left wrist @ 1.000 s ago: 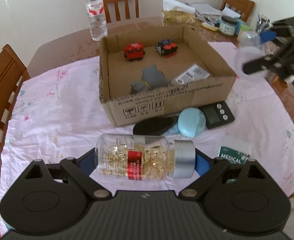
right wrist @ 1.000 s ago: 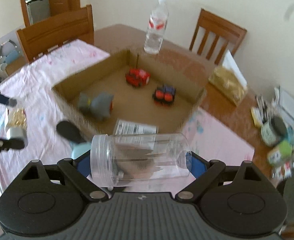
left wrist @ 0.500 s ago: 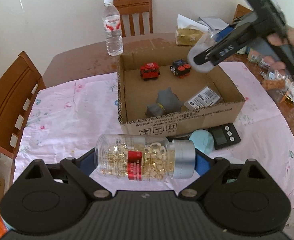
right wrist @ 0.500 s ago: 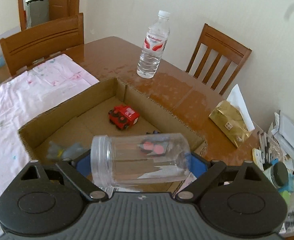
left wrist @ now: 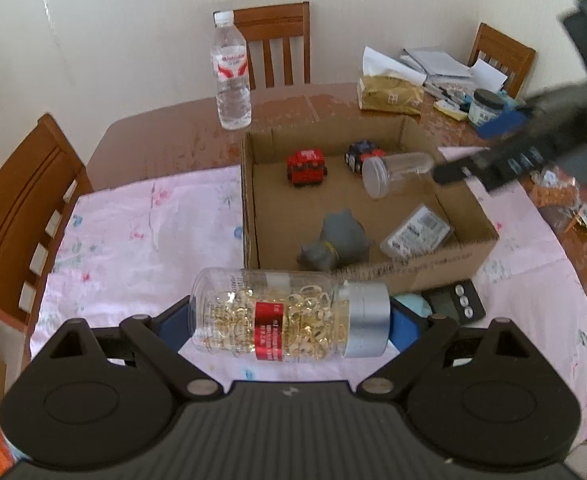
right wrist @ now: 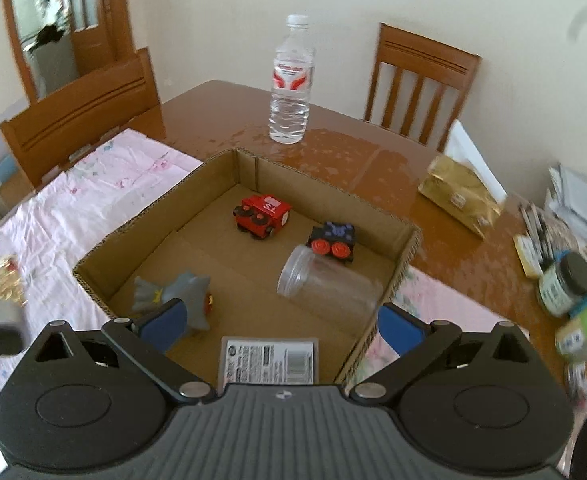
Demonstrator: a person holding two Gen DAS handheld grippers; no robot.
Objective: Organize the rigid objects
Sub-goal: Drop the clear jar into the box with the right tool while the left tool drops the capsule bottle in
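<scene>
My left gripper [left wrist: 290, 322] is shut on a clear bottle of golden capsules [left wrist: 233, 312] with a red label and silver cap, held sideways above the pink cloth, in front of the cardboard box [left wrist: 433, 268]. My right gripper [right wrist: 283, 325] stands open over the box [right wrist: 145, 232]; nothing is between its blue pads [right wrist: 165, 320]. An empty clear jar [right wrist: 329, 284] lies on its side inside the box, next to the dark blue toy car [right wrist: 333, 240]. The left wrist view shows the jar [left wrist: 393, 174] just off the right gripper [left wrist: 493, 160].
The box also holds a red toy car [right wrist: 262, 215], a grey toy figure [right wrist: 173, 292] and a flat packet [right wrist: 269, 360]. A water bottle [right wrist: 291, 88] stands behind the box. A black scale [left wrist: 453, 300] lies in front of it. Clutter fills the table's right side [right wrist: 565, 288]; wooden chairs surround it.
My right gripper carried the clear jar over the box, opened, and the jar now lies inside the box. My left gripper rose a little, still holding the capsule bottle.
</scene>
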